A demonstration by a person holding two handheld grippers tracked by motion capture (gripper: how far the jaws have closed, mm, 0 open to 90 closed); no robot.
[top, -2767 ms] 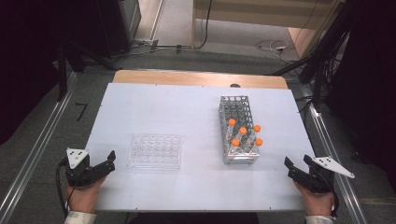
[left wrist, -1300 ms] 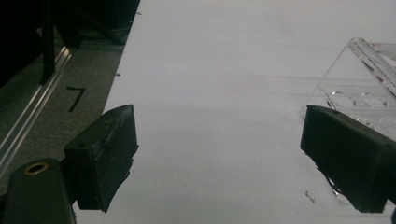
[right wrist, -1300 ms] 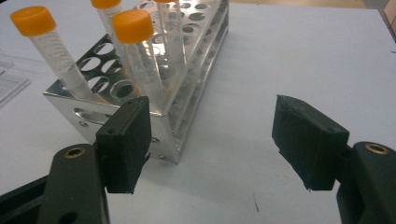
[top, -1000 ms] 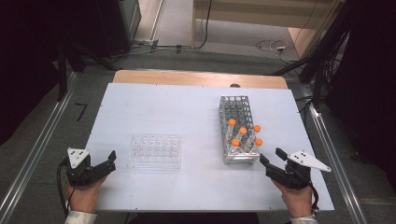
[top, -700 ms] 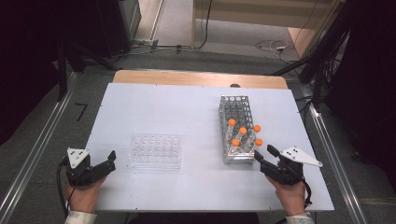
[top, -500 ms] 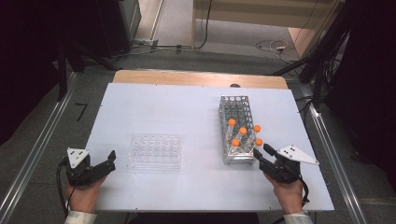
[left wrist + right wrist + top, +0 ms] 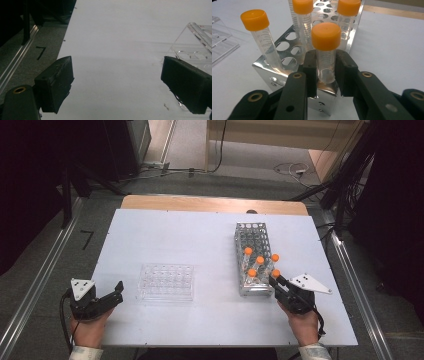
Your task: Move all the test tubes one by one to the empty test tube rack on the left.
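An orange-capped centrifuge tube (image 7: 325, 50) stood in the near corner hole of the metal tube rack (image 7: 282, 66), at the rack's end closest to the person, clamped between the black jaws of the right gripper (image 7: 325, 72), which had just been closing on the clear tube body below its cap. Four more orange-capped tubes (image 7: 260, 261) rose from holes farther back in the same rack, one of them leaning. In the high view, the right gripper (image 7: 278, 283) met the rack's near right corner, with the person's right hand (image 7: 303, 326) behind it. Well to the left of the rack lay a clear plastic well plate (image 7: 166, 282) on the white table (image 7: 175, 235). Beyond the plate, farthest from the rack, the left gripper (image 7: 116, 295) rested with its jaws spread wide and nothing between them, its left hand (image 7: 90, 330) at the table's near edge.
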